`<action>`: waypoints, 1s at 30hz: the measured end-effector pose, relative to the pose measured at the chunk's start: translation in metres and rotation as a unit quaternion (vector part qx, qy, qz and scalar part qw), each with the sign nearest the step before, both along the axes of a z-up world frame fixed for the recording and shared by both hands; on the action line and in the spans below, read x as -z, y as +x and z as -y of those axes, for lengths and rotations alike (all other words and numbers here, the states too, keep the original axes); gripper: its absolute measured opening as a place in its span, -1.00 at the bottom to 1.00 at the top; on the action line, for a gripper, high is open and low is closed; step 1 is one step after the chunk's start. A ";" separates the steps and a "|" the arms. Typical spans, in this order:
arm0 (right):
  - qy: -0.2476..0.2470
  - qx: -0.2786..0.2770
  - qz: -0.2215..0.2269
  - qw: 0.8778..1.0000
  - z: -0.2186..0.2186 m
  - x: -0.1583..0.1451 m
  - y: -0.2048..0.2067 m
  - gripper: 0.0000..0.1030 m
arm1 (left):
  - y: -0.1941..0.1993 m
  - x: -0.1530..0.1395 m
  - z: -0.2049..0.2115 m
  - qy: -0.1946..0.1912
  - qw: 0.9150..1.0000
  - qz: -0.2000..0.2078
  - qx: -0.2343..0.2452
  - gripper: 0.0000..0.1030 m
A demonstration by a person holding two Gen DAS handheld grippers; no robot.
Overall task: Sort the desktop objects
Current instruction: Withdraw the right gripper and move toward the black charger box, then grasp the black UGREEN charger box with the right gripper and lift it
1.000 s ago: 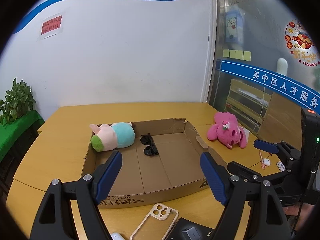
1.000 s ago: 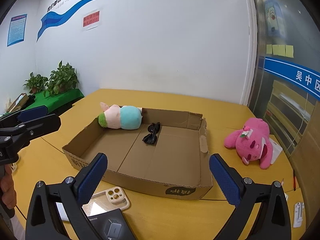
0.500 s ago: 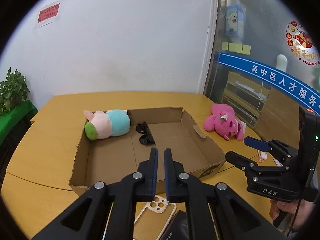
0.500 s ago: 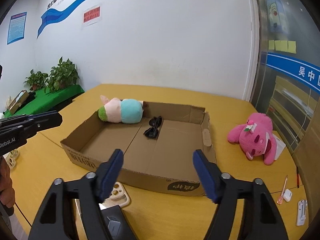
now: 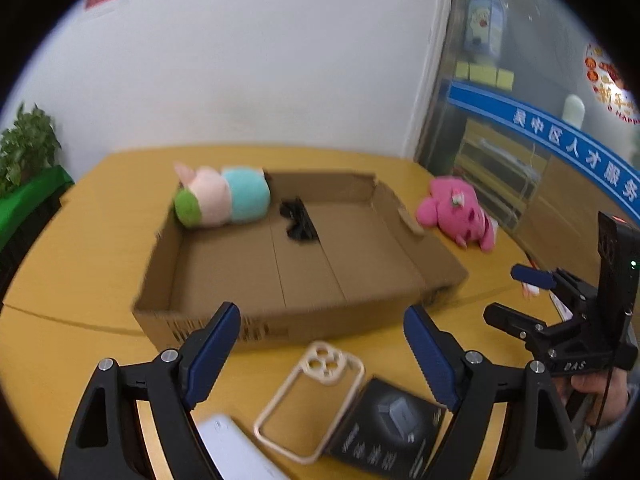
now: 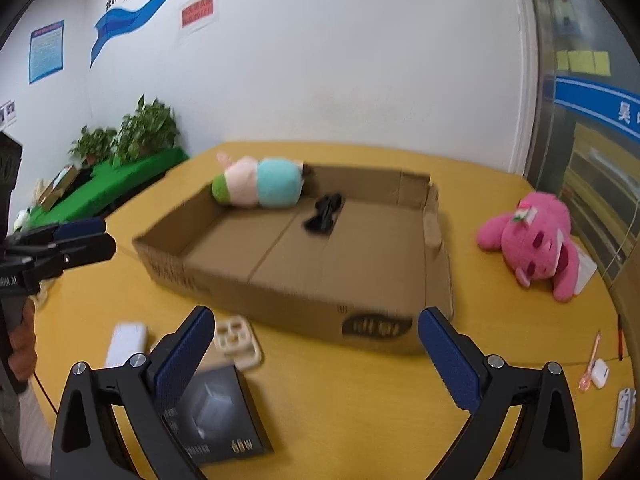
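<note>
A shallow cardboard box lies on the yellow table. Inside it are a pastel plush pig and black sunglasses. A pink plush lies right of the box. In front of the box lie a beige phone case, a black charger box and a white power bank. My left gripper hovers over the phone case, jaws opening, nothing between them. My right gripper is opening too and holds nothing.
A white earbud case, a pink stick and a white cable piece lie at the table's right edge. Potted plants stand on a green bench at the left. A white wall and a glass partition close off the back.
Both grippers have sunk toward the table's front items. The left jaws went shut half a second ago and stand wide again. The right jaws narrowed, then widened again.
</note>
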State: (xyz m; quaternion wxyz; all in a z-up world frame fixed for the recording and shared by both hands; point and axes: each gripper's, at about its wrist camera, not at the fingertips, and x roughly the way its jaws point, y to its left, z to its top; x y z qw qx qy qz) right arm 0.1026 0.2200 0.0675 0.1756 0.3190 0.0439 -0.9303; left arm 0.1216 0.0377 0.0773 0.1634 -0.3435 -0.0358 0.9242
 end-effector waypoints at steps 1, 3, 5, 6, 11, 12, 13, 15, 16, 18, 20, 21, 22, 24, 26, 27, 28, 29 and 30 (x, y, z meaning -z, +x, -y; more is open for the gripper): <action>0.005 -0.012 0.016 1.000 -0.002 0.012 0.004 0.99 | 0.002 0.008 -0.001 0.005 1.000 0.015 0.012 0.62; 0.011 -0.049 0.049 0.997 -0.005 0.037 0.014 0.99 | 0.006 0.028 -0.004 0.022 0.997 0.056 0.048 0.62; 0.016 -0.101 0.082 0.991 -0.004 0.062 0.029 0.99 | 0.015 0.048 -0.008 0.037 0.992 0.095 0.073 0.62; 0.016 -0.120 0.093 0.988 -0.003 0.070 0.035 0.99 | 0.018 0.058 -0.010 0.046 0.989 0.113 0.081 0.62; -0.017 -0.196 0.125 0.972 0.019 0.097 0.047 0.99 | 0.025 0.109 -0.014 0.101 0.969 0.210 0.087 0.61; -0.021 -0.204 0.121 0.971 0.023 0.098 0.046 0.99 | 0.024 0.115 -0.016 0.110 0.965 0.223 0.086 0.61; -0.023 -0.208 0.119 0.970 0.028 0.101 0.042 0.99 | 0.024 0.121 -0.016 0.125 0.960 0.236 0.087 0.60; -0.020 -0.217 0.130 0.967 0.038 0.107 0.035 0.99 | 0.024 0.128 -0.017 0.147 0.953 0.251 0.088 0.60; -0.017 -0.226 0.137 0.964 0.044 0.109 0.035 0.99 | 0.024 0.129 -0.016 0.150 0.952 0.254 0.087 0.60; 0.001 -0.259 0.141 0.956 0.056 0.109 0.045 1.00 | 0.023 0.131 -0.015 0.149 0.952 0.256 0.081 0.60; 0.006 -0.303 0.137 0.943 0.060 0.107 0.059 0.99 | 0.022 0.135 -0.010 0.144 0.953 0.258 0.074 0.60; -0.002 -0.317 0.134 0.939 0.059 0.105 0.063 0.99 | 0.022 0.137 -0.007 0.150 0.951 0.261 0.072 0.60; -0.011 -0.316 0.127 0.940 0.053 0.103 0.066 0.99 | 0.022 0.138 -0.003 0.158 0.949 0.264 0.072 0.60; -0.007 -0.291 0.126 0.948 0.044 0.107 0.062 0.99 | 0.023 0.139 -0.002 0.158 0.949 0.261 0.074 0.56; 0.020 -0.272 0.131 0.953 0.044 0.116 0.057 0.99 | 0.023 0.140 -0.003 0.157 0.950 0.259 0.079 0.56; 0.034 -0.272 0.132 0.953 0.048 0.120 0.056 0.99 | 0.022 0.141 -0.004 0.155 0.949 0.260 0.082 0.54; 0.044 -0.277 0.129 0.951 0.054 0.123 0.057 0.99 | 0.022 0.143 -0.008 0.152 0.948 0.265 0.087 0.43; 0.050 -0.280 0.123 0.951 0.060 0.124 0.057 0.97 | 0.021 0.145 -0.009 0.150 0.947 0.272 0.089 0.35; 0.056 -0.279 0.118 0.951 0.064 0.125 0.059 0.99 | 0.021 0.148 -0.010 0.154 0.944 0.278 0.092 0.30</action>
